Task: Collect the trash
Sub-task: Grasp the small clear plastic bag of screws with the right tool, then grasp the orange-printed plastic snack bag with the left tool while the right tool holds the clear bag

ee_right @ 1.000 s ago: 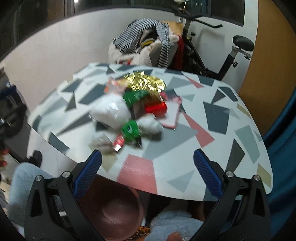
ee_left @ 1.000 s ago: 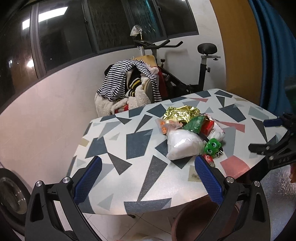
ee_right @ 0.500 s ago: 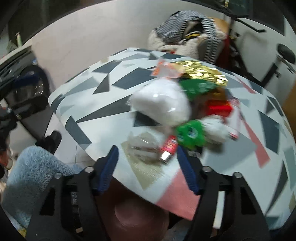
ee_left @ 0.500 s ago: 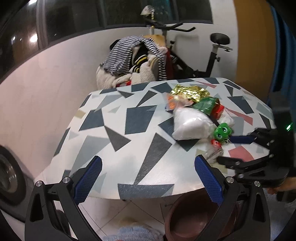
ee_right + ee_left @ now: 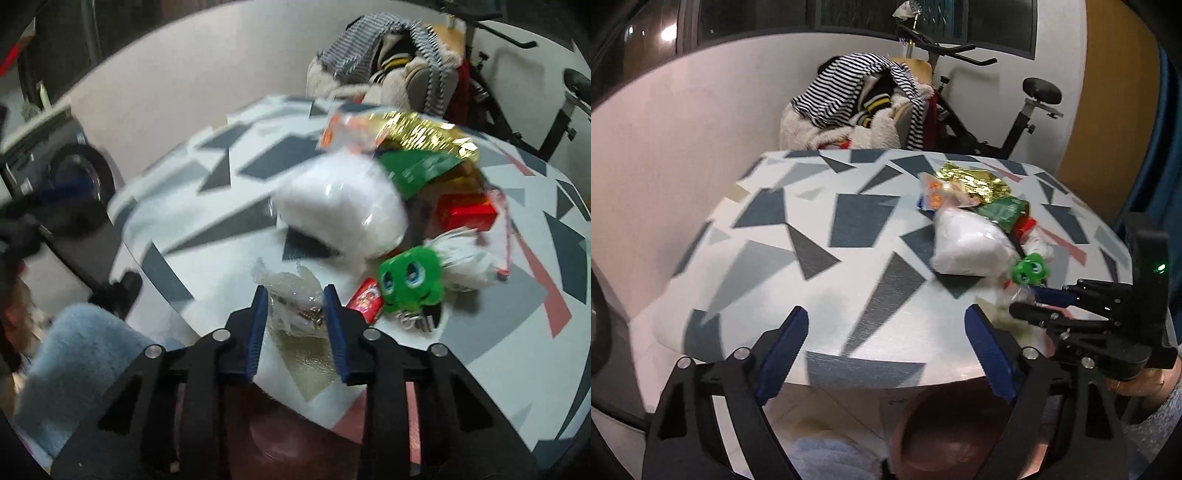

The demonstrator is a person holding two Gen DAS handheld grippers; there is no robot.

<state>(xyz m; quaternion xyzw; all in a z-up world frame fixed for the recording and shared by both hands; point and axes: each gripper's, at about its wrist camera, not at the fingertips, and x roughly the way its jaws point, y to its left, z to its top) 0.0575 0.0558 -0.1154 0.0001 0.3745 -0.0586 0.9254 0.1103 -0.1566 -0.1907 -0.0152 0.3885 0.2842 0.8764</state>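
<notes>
A heap of trash lies on the patterned table (image 5: pixel 207 206): a white plastic bag (image 5: pixel 343 206), a gold foil wrapper (image 5: pixel 417 129), a green packet (image 5: pixel 417 170), a red box (image 5: pixel 465 216), a green cartoon-face wrapper (image 5: pixel 410 280) and a small red wrapper (image 5: pixel 365 302). My right gripper (image 5: pixel 294 295) has its jaws closed around a crumpled clear plastic wrapper (image 5: pixel 291 295) at the table's near edge. It also shows in the left wrist view (image 5: pixel 1034 302). My left gripper (image 5: pixel 886 321) is open and empty over the table's front edge, left of the heap (image 5: pixel 971 236).
A brown bin (image 5: pixel 945 435) stands on the floor under the table's front edge. A chair piled with clothes (image 5: pixel 860 107) and an exercise bike (image 5: pixel 997 110) stand behind the table. A washing machine (image 5: pixel 74 177) is at the left.
My right gripper moved in to the clear wrapper and its jaws closed from wide open to around it. My left gripper shifted slightly and stayed open.
</notes>
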